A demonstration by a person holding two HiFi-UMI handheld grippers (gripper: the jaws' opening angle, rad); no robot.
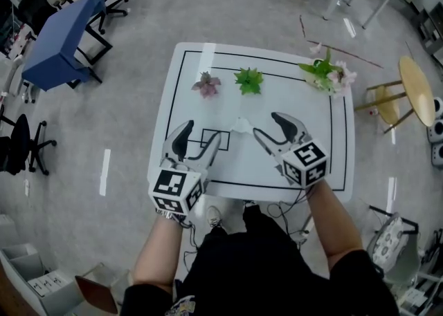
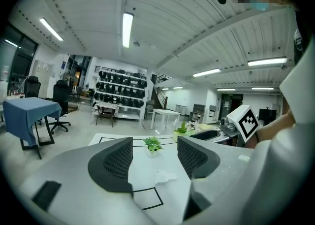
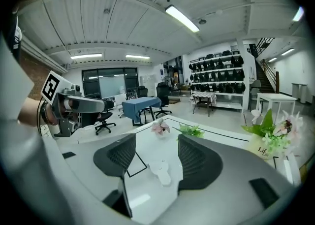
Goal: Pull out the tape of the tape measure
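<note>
**Both grippers open, tape measure not yet gripped**

Nearest the person, the left gripper (image 1: 199, 143) hovers over the front of the table (image 1: 332, 176). Its jaws are apart with nothing between them. The right gripper (image 1: 271, 129) is spread and empty in the same way. Just beyond both sets of tips, and between them, the tape measure (image 1: 241, 126) lies flat on the table. It is a small white thing just beside a black square (image 2: 146, 198) (its tape end is too small to make out in any view).

The step in hand looks like the first grasp. One gripper should centre the case between its jaws before closing. White, small and on a glossy top, the case will probably skid if one jaw touches it first. That gripper can then press it lightly to the table. The other should find the tab at the case's mouth, pinch it squarely, and draw it straight and level, away from the holding gripper. A spring tape tends to pull back, so the hold on the case needs to be firm.

Farther off stand a pink plant (image 1: 207, 84), a green plant (image 1: 248, 80) and flowers (image 1: 325, 72) at the far right corner. All are well apart from the tape measure, so a sideways pull should clear them.
</note>
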